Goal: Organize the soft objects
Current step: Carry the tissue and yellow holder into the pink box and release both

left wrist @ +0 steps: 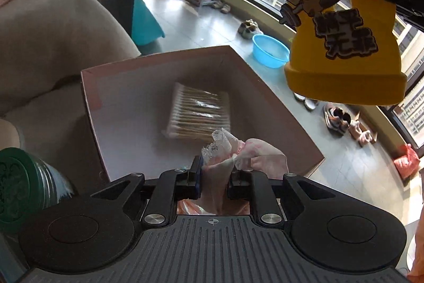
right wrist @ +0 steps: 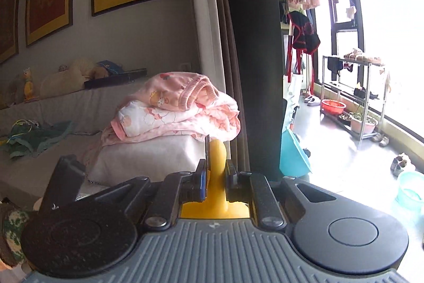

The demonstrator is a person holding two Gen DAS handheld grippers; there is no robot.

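Left gripper (left wrist: pixel 214 171) pinched pink wrapper (left wrist: pixel 238 153) over the box (left wrist: pixel 90 97); right gripper (right wrist: pixel 215 171) clamped yellow hat (left wrist: pixel 341 49) above box.

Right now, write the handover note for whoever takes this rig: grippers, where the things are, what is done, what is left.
Left gripper: shut on the pink plastic packet, held over the near edge of the cardboard box.
Right gripper: shut on the yellow soft toy by one of its upright ears; the toy hangs in the air above and to the right of the box.
Done: the pack of cotton swabs lies inside the box.
Left: the packet and the toy are both unreleased; probably lower each into the box and let go.
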